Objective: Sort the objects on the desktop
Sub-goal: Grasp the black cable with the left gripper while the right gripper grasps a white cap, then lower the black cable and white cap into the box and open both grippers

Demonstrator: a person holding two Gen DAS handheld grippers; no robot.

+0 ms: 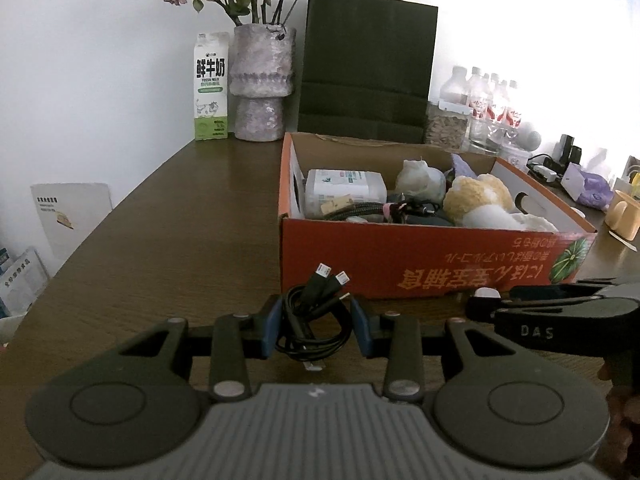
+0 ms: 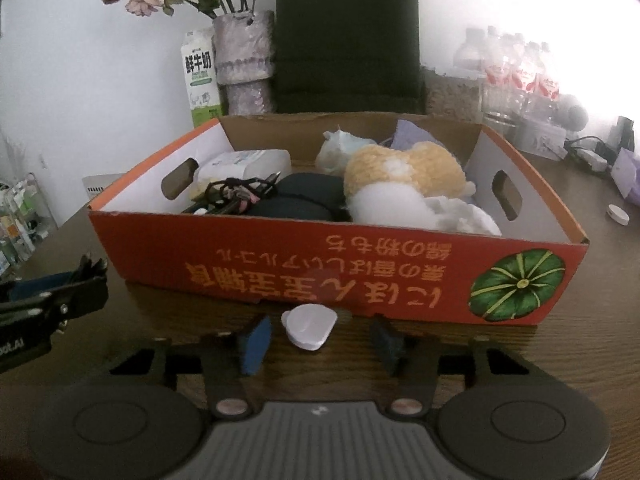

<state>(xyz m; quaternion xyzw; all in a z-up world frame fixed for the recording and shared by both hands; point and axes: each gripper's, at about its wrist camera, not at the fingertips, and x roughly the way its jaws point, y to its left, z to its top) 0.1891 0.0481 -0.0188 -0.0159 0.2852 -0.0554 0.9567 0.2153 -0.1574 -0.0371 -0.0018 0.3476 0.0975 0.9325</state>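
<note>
An orange cardboard box [image 1: 400, 268] [image 2: 280, 256] stands on the brown table, holding a yellow-white plush toy [image 2: 400, 172], a wipes pack [image 1: 344, 186], cables and dark items. My left gripper [image 1: 318, 330] is shut on a coiled black USB cable [image 1: 316, 316], just short of the box's near left corner. My right gripper [image 2: 320, 342] sits low before the box's front wall. A small white plastic piece [image 2: 309, 326] lies on the table between its blue pads [image 2: 256, 340], with a gap on each side. That same white plastic piece [image 1: 486, 293] shows at the right gripper's tips in the left wrist view.
At the back stand a milk carton [image 1: 211, 88], a vase of dried flowers [image 1: 260, 84], a dark paper bag [image 1: 366, 68] and several water bottles [image 1: 480, 100]. A yellow mug [image 1: 624, 216] and a white cap [image 2: 618, 214] are to the box's right.
</note>
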